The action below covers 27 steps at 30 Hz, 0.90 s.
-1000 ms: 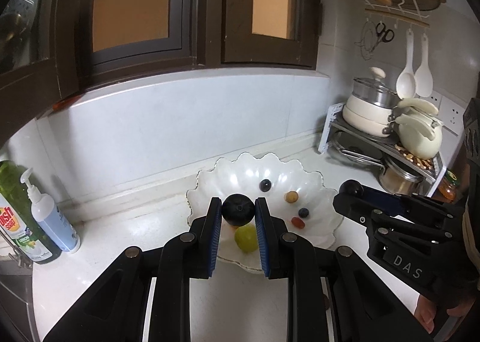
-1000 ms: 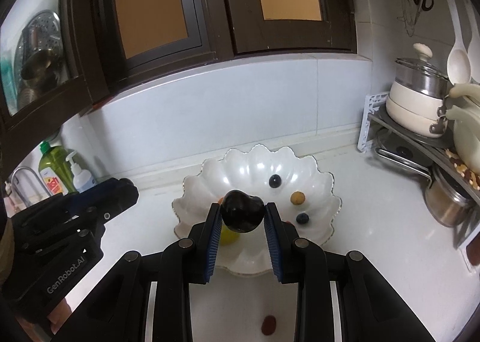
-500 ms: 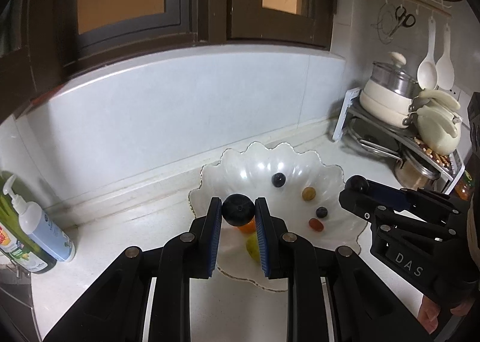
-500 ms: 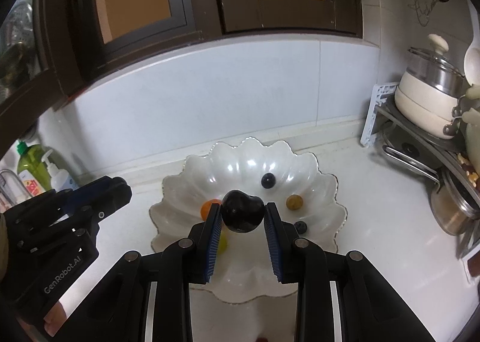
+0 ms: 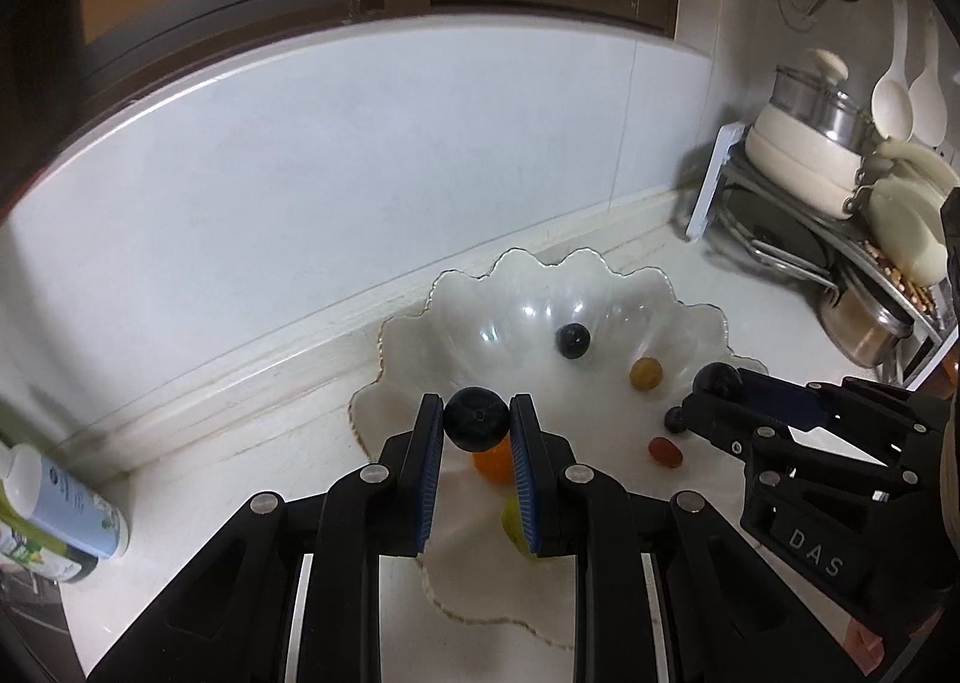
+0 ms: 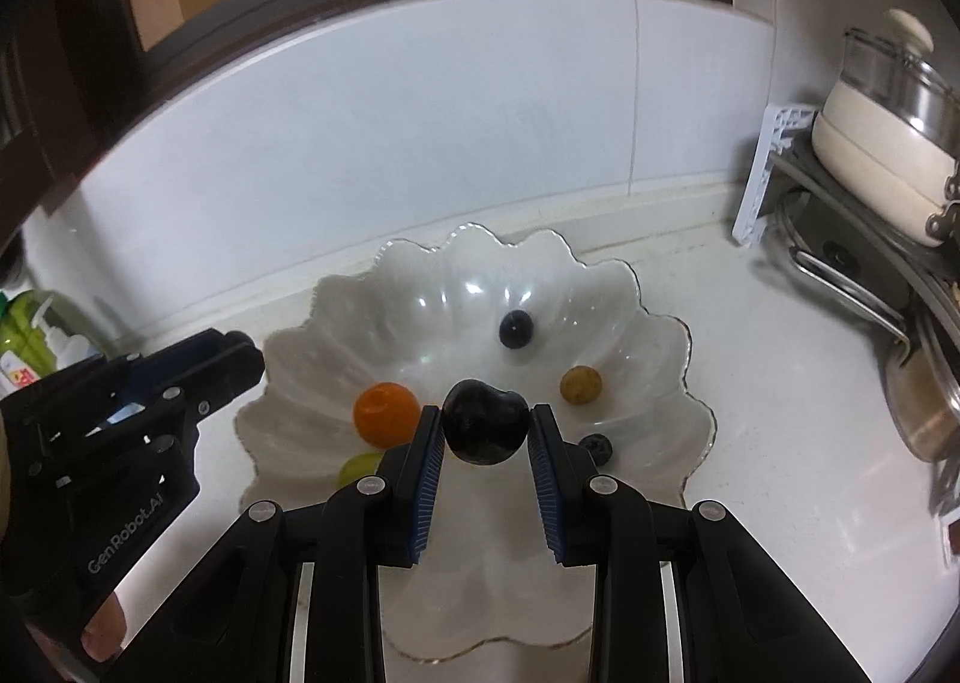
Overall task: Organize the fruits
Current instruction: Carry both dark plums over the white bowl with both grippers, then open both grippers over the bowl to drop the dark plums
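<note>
- Two fruits are in transit, one per hand, both hanging over the near half of the scalloped white bowl [image 6: 660, 347], neither released.
- Left tongs [image 5: 477, 420] clamped on a round dark fruit [image 5: 476, 419], above the bowl's near-left rim.
- Right tongs [image 6: 485, 431] clamped on a lumpy dark plum [image 6: 485, 430], over the bowl's centre-front.
- Already in the bowl, near side: green fruit [image 6: 359, 467], mostly hidden behind the right tongs; orange [image 6: 386, 415] just behind it.
- Near right of the bowl: small red fruit [image 5: 665, 451] and small dark berry [image 6: 596, 448], close together.
- Further in: yellow-brown fruit [image 6: 581, 383], apart from the rest.
- Farthest: dark blue berry [image 6: 516, 328] alone on the back slope.
- So six pieces sit in the bowl, two more to drop; judged well along.
- Surface [image 6: 780, 383] around the bowl looks bare of loose fruit, though both tongs block the near strip, so a stray piece there can't be ruled out.
- Left to do, likely: lower, open both tongs, check for stragglers.
- Background: pot rack [image 6: 852, 239] far right, soap bottles [image 5: 66, 509] far left, not part of the task.
</note>
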### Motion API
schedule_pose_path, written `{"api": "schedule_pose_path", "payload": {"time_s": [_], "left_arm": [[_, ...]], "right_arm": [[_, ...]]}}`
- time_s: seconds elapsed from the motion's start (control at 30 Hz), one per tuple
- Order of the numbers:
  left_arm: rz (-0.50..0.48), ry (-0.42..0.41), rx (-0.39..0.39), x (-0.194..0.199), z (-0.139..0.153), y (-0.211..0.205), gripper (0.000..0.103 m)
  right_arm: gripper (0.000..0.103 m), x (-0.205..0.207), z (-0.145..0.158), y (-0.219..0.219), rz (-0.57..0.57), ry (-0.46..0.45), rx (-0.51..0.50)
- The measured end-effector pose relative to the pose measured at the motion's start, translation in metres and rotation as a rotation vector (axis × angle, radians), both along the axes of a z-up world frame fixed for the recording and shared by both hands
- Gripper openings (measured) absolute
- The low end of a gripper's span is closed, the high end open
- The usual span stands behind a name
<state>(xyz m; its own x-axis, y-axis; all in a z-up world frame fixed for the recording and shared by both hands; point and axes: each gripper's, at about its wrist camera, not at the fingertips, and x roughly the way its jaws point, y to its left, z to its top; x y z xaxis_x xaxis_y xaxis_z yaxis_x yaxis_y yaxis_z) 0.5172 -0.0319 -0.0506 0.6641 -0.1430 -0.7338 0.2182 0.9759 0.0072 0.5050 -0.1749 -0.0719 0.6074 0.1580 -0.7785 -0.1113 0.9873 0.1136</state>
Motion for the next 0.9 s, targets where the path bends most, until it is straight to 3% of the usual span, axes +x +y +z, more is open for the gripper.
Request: {"api": "schedule_pose_path", "payload": {"time_s": [0.43,0.67,0.7,0.8,0.9], "left_arm": [[-0.031,0.147,0.012,0.047,-0.034,-0.02,0.023],[-0.019,0.169,0.048,0.058,-0.043,-0.026,0.023],[-0.016,0.171,0.052,0.06,-0.043,-0.026,0.025],[-0.012,0.17,0.057,0.06,-0.043,-0.025,0.047],[0.001,0.154,0.078,0.058,-0.042,-0.023,0.048]], "right_arm": [[0.031,0.03,-0.021,-0.004,0.004,0.091,-0.038],[0.031,0.038,-0.025,-0.004,0.006,0.108,-0.046],[0.031,0.038,-0.026,-0.005,0.006,0.109,-0.046],[0.036,0.041,-0.029,-0.006,0.006,0.121,-0.055],[0.04,0.042,-0.03,-0.008,-0.002,0.118,-0.059]]}}
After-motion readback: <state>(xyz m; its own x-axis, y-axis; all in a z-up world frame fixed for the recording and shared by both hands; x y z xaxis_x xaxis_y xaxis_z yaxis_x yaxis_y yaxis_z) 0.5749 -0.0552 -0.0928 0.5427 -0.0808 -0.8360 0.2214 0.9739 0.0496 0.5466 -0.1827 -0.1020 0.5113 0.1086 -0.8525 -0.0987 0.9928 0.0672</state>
